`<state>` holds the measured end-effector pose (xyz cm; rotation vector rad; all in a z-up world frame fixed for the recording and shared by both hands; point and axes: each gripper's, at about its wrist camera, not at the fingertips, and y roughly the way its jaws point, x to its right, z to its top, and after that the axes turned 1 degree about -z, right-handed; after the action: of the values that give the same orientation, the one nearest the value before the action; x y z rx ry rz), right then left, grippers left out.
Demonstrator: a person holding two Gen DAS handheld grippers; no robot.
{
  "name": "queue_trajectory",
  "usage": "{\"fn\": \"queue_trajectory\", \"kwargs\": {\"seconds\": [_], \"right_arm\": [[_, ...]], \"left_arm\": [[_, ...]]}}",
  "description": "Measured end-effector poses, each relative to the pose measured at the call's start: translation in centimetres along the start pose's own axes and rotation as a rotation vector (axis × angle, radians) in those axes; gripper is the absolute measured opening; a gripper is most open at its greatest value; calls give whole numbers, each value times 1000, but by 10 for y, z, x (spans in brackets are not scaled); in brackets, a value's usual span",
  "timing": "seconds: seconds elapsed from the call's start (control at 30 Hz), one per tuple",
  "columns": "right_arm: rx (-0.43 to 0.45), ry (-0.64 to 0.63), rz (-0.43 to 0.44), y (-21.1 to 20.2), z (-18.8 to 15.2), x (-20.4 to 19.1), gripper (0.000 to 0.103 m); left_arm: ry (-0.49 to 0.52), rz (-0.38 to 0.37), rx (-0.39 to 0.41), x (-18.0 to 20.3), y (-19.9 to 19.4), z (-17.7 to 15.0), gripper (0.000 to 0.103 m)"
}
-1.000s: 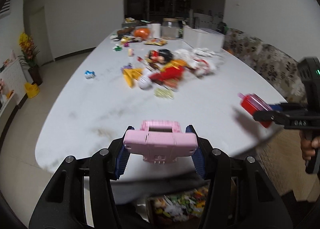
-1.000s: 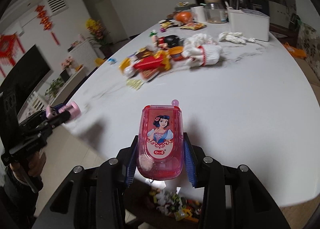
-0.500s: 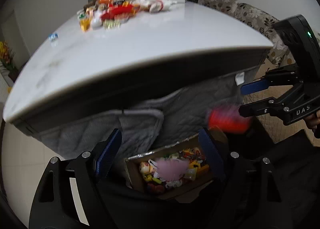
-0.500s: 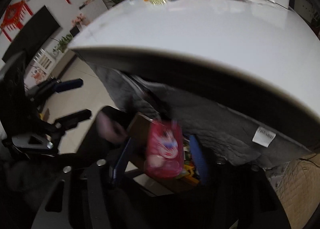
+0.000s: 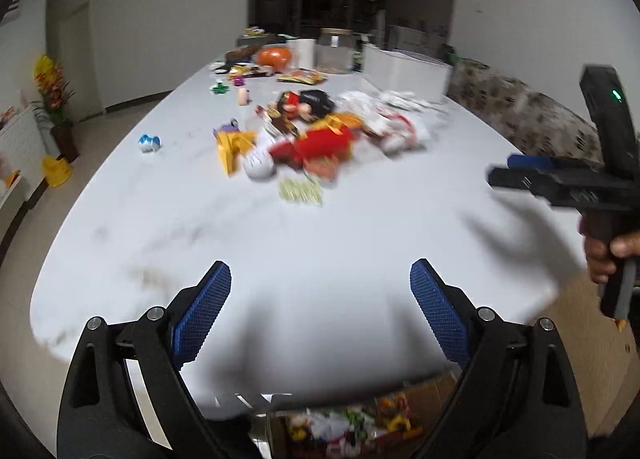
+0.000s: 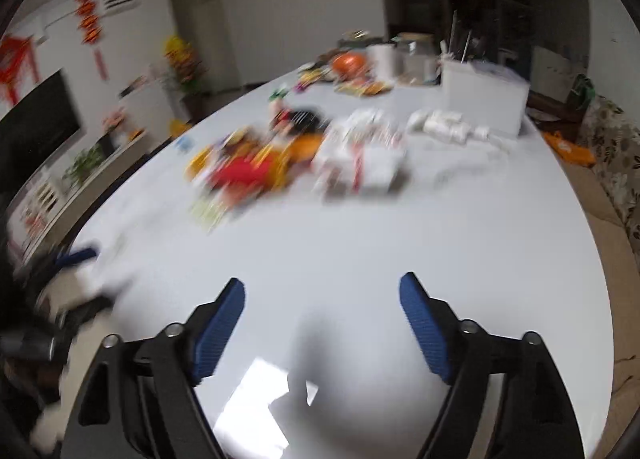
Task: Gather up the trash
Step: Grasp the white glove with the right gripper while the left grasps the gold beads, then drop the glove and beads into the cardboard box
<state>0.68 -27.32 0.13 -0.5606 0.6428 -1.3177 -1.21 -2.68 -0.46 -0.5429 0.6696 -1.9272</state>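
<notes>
Both grippers are open and empty above the near end of the white table (image 5: 320,243). My left gripper (image 5: 320,279) faces a pile of toys and wrappers (image 5: 312,143) in the table's middle. My right gripper (image 6: 322,295) sees the same pile (image 6: 256,167) and white bags (image 6: 360,159), blurred. The right gripper also shows at the right of the left wrist view (image 5: 560,183). A cardboard box (image 5: 348,423) full of colourful trash sits below the table's near edge.
A white bin (image 5: 404,71), a glass jar (image 5: 334,53), a paper roll (image 5: 301,51) and an orange ball (image 5: 274,57) stand at the far end. A small blue-white toy (image 5: 149,143) lies at the left. A patterned sofa (image 5: 532,119) runs along the right.
Both grippers dipped below the table edge and let go of the pink toy and the red toy phone over the box. Both have come back up above the table, open.
</notes>
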Motion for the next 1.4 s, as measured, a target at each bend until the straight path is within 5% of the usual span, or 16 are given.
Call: {"fn": "queue_trajectory", "kwargs": {"seconds": [0.27, 0.33, 0.4, 0.53, 0.63, 0.7, 0.97, 1.2, 1.4], "right_arm": [[-139, 76, -43, 131, 80, 29, 88], [-163, 63, -74, 146, 77, 30, 71], [-164, 27, -67, 139, 74, 28, 57], [-175, 63, -43, 114, 54, 37, 57], [-170, 63, -35, 95, 37, 43, 57], [-163, 68, -33, 84, 26, 46, 57], [-115, 128, -17, 48, 0, 47, 57], [-79, 87, 87, -20, -31, 12, 57], [-130, -8, 179, -71, -85, -31, 57]], "left_arm": [[-41, 21, -46, -11, 51, 38, 89], [-43, 29, -72, -12, 64, 43, 89], [-56, 32, -107, -13, 78, 46, 89], [-92, 35, -172, -18, 105, 50, 88], [-23, 84, -163, -13, 110, 52, 68], [-5, 81, -156, -11, 108, 51, 40], [-41, 3, -124, -8, 75, 33, 39], [78, -33, -26, 22, -17, 2, 39], [140, -77, -31, 39, -72, -45, 39]]}}
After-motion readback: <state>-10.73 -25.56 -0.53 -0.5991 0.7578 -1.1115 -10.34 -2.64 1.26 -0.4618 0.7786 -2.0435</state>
